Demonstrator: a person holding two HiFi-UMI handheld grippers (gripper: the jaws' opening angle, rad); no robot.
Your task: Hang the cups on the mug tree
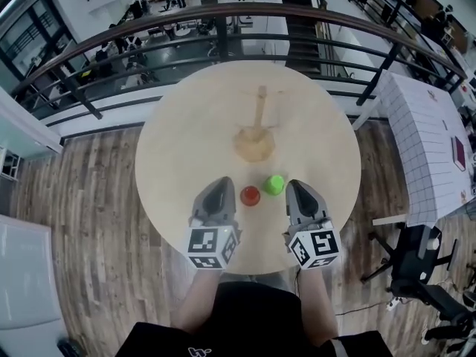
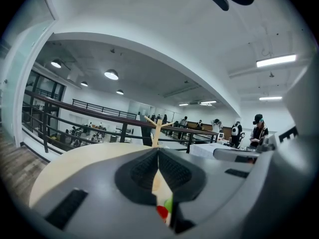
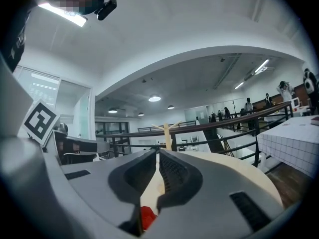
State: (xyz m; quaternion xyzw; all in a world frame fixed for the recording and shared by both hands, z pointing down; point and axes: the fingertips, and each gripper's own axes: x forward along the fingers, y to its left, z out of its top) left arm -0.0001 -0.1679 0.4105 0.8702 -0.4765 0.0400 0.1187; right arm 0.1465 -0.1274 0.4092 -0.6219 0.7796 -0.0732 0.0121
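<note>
A wooden mug tree [image 1: 257, 129] stands upright near the middle of the round pale table [image 1: 178, 147]. In front of it sit a red cup [image 1: 250, 195] and, just to its right, a green cup [image 1: 275, 184]. My left gripper [image 1: 222, 181] is shut and empty, just left of the red cup. My right gripper [image 1: 293, 184] is shut and empty, just right of the green cup. The left gripper view shows the shut left gripper [image 2: 157, 151] pointing at the mug tree [image 2: 157, 129], with the red cup [image 2: 162, 212] and green cup [image 2: 169, 204] below. The right gripper [image 3: 158, 153] also points at the mug tree [image 3: 167, 132], with the red cup [image 3: 147, 217] beneath.
A dark railing [image 1: 223, 13] curves behind the table, over a drop to a lower floor. A white gridded table [image 1: 428, 140] and a black office chair [image 1: 416, 262] stand at the right. The table's near edge runs just under my grippers.
</note>
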